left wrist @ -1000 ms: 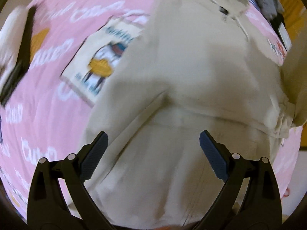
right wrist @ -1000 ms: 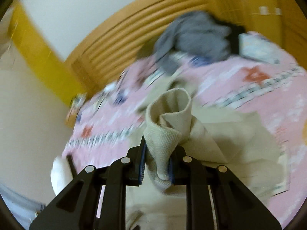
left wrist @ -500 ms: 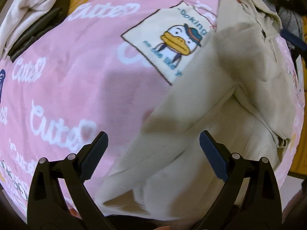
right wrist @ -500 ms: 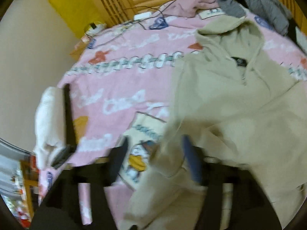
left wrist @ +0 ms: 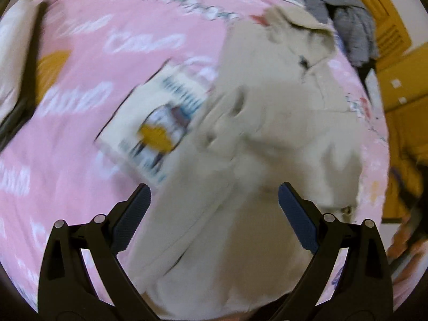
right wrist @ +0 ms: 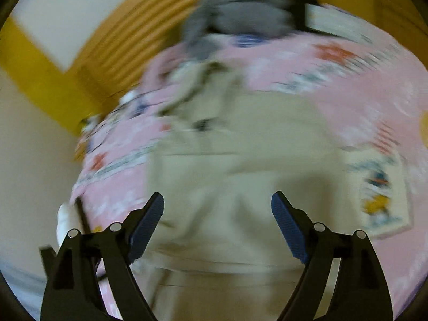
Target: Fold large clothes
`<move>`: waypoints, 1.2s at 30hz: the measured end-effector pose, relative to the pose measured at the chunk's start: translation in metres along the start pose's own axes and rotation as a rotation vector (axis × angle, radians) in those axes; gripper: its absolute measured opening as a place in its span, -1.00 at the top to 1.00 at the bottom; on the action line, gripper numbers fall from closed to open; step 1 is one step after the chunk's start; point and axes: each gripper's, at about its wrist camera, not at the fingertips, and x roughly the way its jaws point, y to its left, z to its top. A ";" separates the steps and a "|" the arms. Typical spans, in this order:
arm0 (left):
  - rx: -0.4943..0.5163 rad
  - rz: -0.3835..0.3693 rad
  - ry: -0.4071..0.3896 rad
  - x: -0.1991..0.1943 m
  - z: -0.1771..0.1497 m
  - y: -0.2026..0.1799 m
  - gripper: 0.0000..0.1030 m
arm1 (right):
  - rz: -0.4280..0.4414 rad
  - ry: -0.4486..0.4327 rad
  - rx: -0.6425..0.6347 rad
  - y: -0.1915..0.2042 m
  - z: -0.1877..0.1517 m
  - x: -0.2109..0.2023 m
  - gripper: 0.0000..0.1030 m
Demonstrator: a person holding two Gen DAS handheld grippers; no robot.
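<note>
A beige hoodie (left wrist: 267, 133) lies spread on the pink bedspread (left wrist: 80, 53), hood toward the far end. It also shows in the right wrist view (right wrist: 240, 174), lying below the gripper. My left gripper (left wrist: 214, 208) is open and empty above the hoodie's lower part. My right gripper (right wrist: 216, 214) is open and empty above the hoodie's body. Both views are motion-blurred.
A grey garment (left wrist: 347, 34) lies heaped past the hood, also in the right wrist view (right wrist: 240, 13). A duck picture patch (left wrist: 157, 131) is on the bedspread beside the hoodie. A white pillow (left wrist: 13, 61) lies at the left edge. A wooden headboard (right wrist: 120, 53) stands behind.
My right gripper has let go of the hoodie cuff it held and now stands open. Both grippers have swung over the hoodie; the sleeve now lies on the garment.
</note>
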 end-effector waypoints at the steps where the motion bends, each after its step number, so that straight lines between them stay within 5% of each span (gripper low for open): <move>1: 0.021 -0.018 -0.001 0.004 0.014 -0.007 -0.82 | -0.015 -0.002 0.030 -0.018 -0.002 -0.005 -0.56; 6: 0.057 -0.124 0.137 0.048 0.061 -0.027 -0.82 | -0.079 0.010 0.058 -0.066 -0.023 -0.021 -0.56; 9: 0.087 0.022 0.231 0.090 0.076 -0.035 -0.80 | -0.089 0.033 0.073 -0.082 -0.035 -0.018 -0.56; 12: 0.125 0.102 0.274 0.118 0.074 -0.039 -0.17 | -0.087 0.035 0.101 -0.096 -0.034 -0.016 -0.56; 13: 0.140 0.122 0.273 0.123 0.072 -0.042 0.23 | -0.086 0.034 0.107 -0.100 -0.033 -0.016 -0.56; 16: 0.115 0.113 0.200 0.115 0.063 -0.042 0.76 | -0.096 0.028 0.113 -0.108 -0.028 -0.016 -0.55; 25: 0.076 0.066 0.025 0.028 0.023 -0.027 0.83 | -0.235 0.156 -0.056 -0.114 -0.036 0.019 -0.41; 30: 0.089 0.085 -0.137 -0.035 0.016 -0.027 0.96 | -0.199 0.182 -0.060 -0.115 -0.055 0.022 -0.40; 36: 0.065 0.068 -0.050 -0.014 0.023 -0.013 0.96 | -0.247 0.216 -0.127 -0.106 -0.066 0.028 -0.35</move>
